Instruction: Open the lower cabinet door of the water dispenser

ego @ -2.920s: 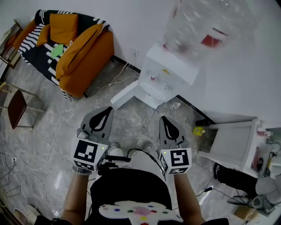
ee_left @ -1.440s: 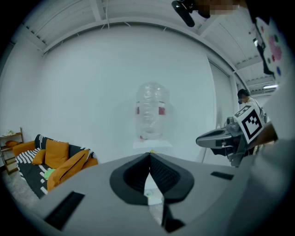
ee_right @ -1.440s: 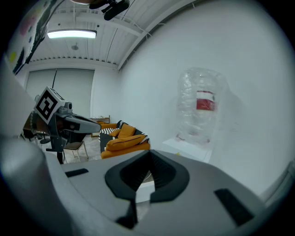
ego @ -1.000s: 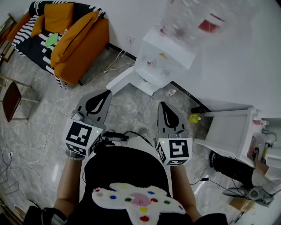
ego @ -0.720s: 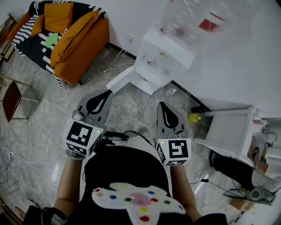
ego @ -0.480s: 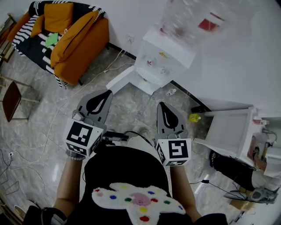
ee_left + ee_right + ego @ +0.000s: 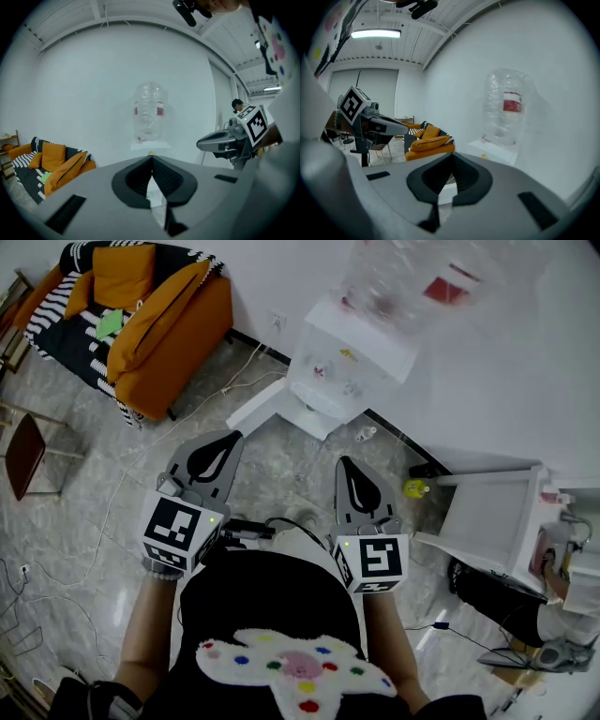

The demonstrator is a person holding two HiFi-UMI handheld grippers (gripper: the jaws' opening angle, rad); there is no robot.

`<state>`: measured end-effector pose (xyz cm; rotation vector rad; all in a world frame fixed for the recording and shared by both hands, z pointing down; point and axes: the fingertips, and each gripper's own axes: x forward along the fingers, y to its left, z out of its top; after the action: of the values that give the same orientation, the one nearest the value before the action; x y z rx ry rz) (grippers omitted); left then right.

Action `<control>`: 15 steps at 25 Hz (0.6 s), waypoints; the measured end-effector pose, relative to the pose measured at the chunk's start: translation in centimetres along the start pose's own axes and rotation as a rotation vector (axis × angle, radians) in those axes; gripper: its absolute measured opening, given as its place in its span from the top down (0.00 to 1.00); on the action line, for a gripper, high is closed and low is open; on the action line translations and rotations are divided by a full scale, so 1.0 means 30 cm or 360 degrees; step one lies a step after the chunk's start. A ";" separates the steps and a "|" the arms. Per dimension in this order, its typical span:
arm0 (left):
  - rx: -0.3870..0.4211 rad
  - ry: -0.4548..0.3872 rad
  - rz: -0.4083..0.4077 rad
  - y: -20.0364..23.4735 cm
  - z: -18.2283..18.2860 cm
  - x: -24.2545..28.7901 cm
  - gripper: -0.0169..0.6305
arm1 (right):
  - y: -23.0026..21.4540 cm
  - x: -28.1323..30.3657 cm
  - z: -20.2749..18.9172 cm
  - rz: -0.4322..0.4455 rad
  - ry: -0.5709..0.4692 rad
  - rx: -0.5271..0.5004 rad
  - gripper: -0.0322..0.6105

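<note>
The white water dispenser (image 7: 349,357) stands against the wall with a clear bottle (image 7: 422,282) on top. A white panel (image 7: 265,412) juts from its foot toward the left; it looks like the lower door swung out. My left gripper (image 7: 225,438) and right gripper (image 7: 345,465) hover side by side over the floor, well short of the dispenser. Both point toward it, shut with nothing between the jaws. In the left gripper view the jaws (image 7: 151,157) meet below the bottle (image 7: 149,116). In the right gripper view the jaws (image 7: 452,155) are also together, with the bottle (image 7: 506,108) to their right.
An orange sofa (image 7: 155,320) stands at the back left and a brown chair (image 7: 26,468) at the left edge. A white open cabinet (image 7: 497,531) is at the right, a yellow object (image 7: 415,490) beside it. Cables (image 7: 103,521) trail over the marble floor.
Since the earliest frame the head view has shifted slightly and the dispenser sits a little higher in it. Over the last second neither gripper has visibly moved.
</note>
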<state>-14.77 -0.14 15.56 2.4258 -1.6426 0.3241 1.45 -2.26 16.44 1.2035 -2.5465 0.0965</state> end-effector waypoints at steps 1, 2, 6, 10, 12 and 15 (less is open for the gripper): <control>0.0001 0.0001 0.0000 0.000 -0.001 0.000 0.95 | 0.000 0.000 -0.001 0.0001 0.0001 0.0001 0.95; 0.0002 0.0003 -0.0001 0.000 -0.002 0.001 0.95 | 0.001 0.000 -0.002 0.0001 0.0003 0.0001 0.95; 0.0003 0.0004 -0.0001 0.003 -0.003 0.003 0.95 | 0.000 0.001 -0.001 -0.0004 0.0001 0.0009 0.95; 0.0005 0.0001 0.0008 0.011 0.000 0.003 0.95 | -0.008 -0.001 -0.002 -0.0023 -0.0003 0.0028 0.95; 0.0007 0.0000 0.0009 0.012 0.002 0.002 0.95 | -0.008 -0.003 -0.003 -0.0023 0.0002 0.0027 0.95; 0.0007 0.0001 0.0013 0.013 0.000 -0.002 0.95 | -0.006 -0.004 -0.005 -0.0020 0.0008 0.0025 0.95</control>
<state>-15.16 -0.24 15.55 2.4224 -1.6540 0.3299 1.69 -2.24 16.54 1.2233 -2.5383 0.1163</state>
